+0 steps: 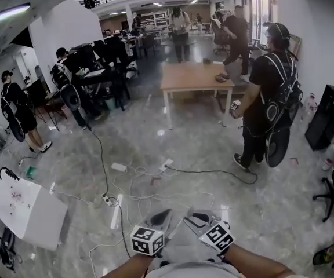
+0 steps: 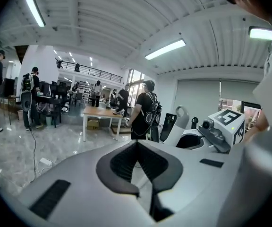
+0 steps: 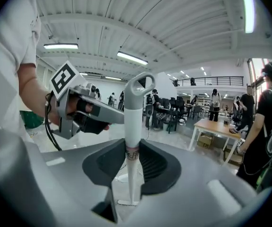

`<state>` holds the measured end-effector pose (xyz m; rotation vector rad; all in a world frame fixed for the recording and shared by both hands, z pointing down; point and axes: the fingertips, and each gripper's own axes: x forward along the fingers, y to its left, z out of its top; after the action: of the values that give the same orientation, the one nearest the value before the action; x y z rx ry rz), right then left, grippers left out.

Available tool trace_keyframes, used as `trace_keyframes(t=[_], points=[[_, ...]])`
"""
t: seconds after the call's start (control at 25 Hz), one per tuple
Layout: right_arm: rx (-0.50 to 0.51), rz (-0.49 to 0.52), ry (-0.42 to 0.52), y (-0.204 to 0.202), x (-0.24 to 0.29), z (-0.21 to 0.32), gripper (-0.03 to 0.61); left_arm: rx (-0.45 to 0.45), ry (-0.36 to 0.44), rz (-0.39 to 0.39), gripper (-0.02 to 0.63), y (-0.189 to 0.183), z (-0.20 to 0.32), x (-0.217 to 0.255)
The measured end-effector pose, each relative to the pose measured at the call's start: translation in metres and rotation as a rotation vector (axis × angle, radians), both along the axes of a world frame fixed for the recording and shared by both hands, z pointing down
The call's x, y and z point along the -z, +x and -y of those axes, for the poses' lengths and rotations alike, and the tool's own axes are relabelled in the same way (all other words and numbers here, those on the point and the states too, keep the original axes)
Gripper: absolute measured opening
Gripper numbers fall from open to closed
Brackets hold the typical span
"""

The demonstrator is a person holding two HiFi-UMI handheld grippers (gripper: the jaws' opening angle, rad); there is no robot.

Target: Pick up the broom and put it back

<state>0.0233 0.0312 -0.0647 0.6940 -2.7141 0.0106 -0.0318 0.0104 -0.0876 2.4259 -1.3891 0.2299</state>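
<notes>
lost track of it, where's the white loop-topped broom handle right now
Right gripper view, centre: the white loop-topped broom handle stands upright, gripped between the right gripper's jaws.

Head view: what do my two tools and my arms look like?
Both the left tool and the right tool have pale grey bodies with dark ribbed pads. Each carries a white cube printed with black square markers. A black cable loops by the left one. Your sleeve is short and white.

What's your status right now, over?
Right gripper shut on broom handle. Left gripper shut, empty. Loose cables ahead.
</notes>
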Motion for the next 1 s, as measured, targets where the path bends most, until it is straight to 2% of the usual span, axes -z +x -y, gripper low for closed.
trace_keyframes(t=[0.16, 0.32, 0.52, 0.68, 1.0], points=[[0.017, 0.078, -0.005, -0.009, 0.055, 0.005, 0.089, 0.038, 0.026, -0.035, 0.008, -0.003, 0.003, 0.027], [0.037, 0.135, -0.008, -0.012, 0.093, 0.012, 0.089, 0.059, 0.068, -0.034, 0.008, -0.006, 0.008, 0.044], [0.031, 0.162, -0.053, -0.016, 0.101, 0.0, 0.089, 0.048, 0.065, -0.055, 0.008, -0.005, -0.006, 0.05], [0.014, 0.159, -0.017, -0.015, 0.11, 0.03, 0.089, 0.025, 0.114, -0.061, 0.008, 0.001, 0.027, 0.066], [-0.024, 0.16, -0.019, -0.014, 0.112, 0.051, 0.089, 0.012, 0.104, -0.06, 0.008, 0.0, 0.045, 0.068]])
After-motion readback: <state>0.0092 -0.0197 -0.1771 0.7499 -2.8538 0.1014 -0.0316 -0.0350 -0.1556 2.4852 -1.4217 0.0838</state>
